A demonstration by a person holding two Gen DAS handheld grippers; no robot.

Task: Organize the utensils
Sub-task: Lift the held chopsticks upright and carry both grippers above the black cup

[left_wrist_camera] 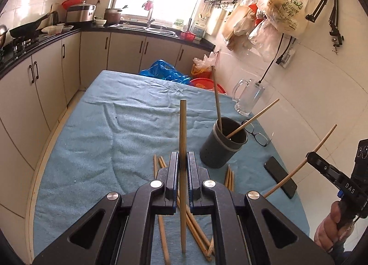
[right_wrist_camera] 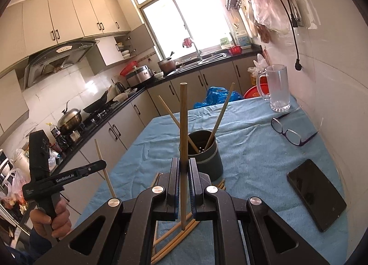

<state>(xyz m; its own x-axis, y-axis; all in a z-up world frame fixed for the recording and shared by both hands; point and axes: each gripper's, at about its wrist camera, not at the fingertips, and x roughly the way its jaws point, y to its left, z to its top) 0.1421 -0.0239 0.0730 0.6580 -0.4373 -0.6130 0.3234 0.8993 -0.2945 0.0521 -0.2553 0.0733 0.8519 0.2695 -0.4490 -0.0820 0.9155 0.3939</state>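
My left gripper (left_wrist_camera: 182, 157) is shut on a wooden chopstick (left_wrist_camera: 182, 122) held upright above the blue cloth. My right gripper (right_wrist_camera: 183, 161) is shut on another chopstick (right_wrist_camera: 183, 115), also upright. Each gripper shows in the other's view: the right gripper (left_wrist_camera: 311, 156) with its slanting stick (left_wrist_camera: 289, 174), the left gripper (right_wrist_camera: 103, 163) with its stick (right_wrist_camera: 100, 150). A dark grey holder (left_wrist_camera: 218, 152) (right_wrist_camera: 209, 163) stands just ahead, with two chopsticks leaning in it. Several loose chopsticks (left_wrist_camera: 195, 228) (right_wrist_camera: 174, 237) lie on the cloth under and beside the grippers.
A black phone (right_wrist_camera: 317, 193), glasses (right_wrist_camera: 289, 135) and a glass mug (right_wrist_camera: 277, 88) sit on the cloth-covered table (left_wrist_camera: 92, 127) along the tiled wall on the right. Kitchen cabinets run along the left, and a blue bag (left_wrist_camera: 163, 72) lies beyond the far edge.
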